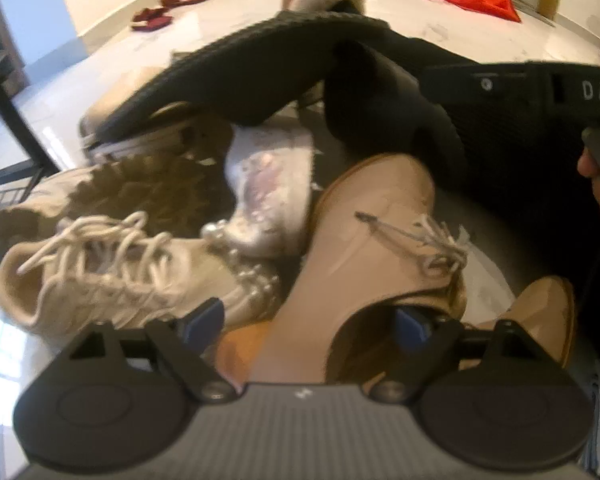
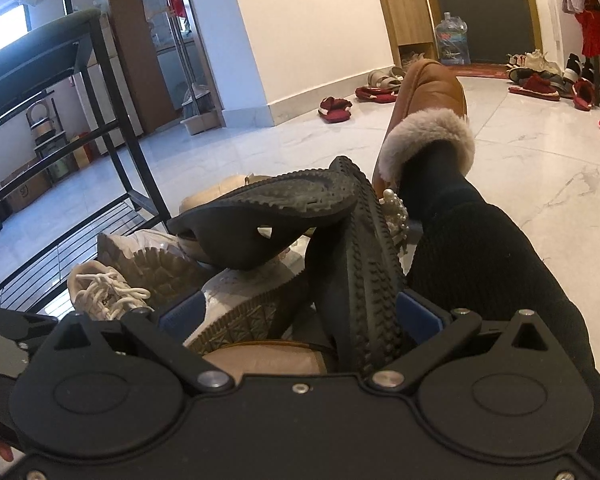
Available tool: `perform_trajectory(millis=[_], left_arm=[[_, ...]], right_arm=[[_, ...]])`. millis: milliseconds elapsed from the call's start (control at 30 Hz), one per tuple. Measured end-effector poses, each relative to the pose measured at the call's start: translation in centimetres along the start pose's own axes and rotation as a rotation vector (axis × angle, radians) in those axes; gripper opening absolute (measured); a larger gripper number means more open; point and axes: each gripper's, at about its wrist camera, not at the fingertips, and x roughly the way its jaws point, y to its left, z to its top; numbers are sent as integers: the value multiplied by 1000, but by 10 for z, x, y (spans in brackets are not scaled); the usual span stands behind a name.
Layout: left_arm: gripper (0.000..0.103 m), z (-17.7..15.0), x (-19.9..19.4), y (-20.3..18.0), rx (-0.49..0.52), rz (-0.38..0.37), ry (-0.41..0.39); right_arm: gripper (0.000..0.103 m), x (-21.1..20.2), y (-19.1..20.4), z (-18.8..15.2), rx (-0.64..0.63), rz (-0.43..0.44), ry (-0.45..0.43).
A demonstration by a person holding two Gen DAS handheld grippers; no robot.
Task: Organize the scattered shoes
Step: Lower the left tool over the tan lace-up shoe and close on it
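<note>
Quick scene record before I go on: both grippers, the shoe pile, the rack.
left gripper: jaws astride the beige lace-up shoe, contact unclear
right gripper: jaws around a black sole-up shoe, grip unclear
pile: white sneaker, black slipper on top
rack: black metal, beside pile
floor beyond: red slippers scattered

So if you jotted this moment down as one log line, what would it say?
left gripper: open around pink shoe heel | right gripper: open astride black shoe, sole up | pile: unsorted by rack
</note>
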Motion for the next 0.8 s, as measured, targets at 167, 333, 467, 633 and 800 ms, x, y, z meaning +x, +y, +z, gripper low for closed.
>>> perform_trajectory(millis=[167,333,467,633,800], left_arm=[[61,-7,10,-17,47,10,-2],[62,-11,23,-27,91,64,34],[62,-8,29,-28,80,52,42],[70,-8,30,-29,70,61,50],[52,-7,28,-38,80,66,64]], right_arm=[[103,2,0,-1,1,0,9],[103,3,1,-1,3,2,11],[103,5,1,-2,3,3,15],[103,4,-1,-2,17,1,17],[103,4,-1,-2,18,-3,17]])
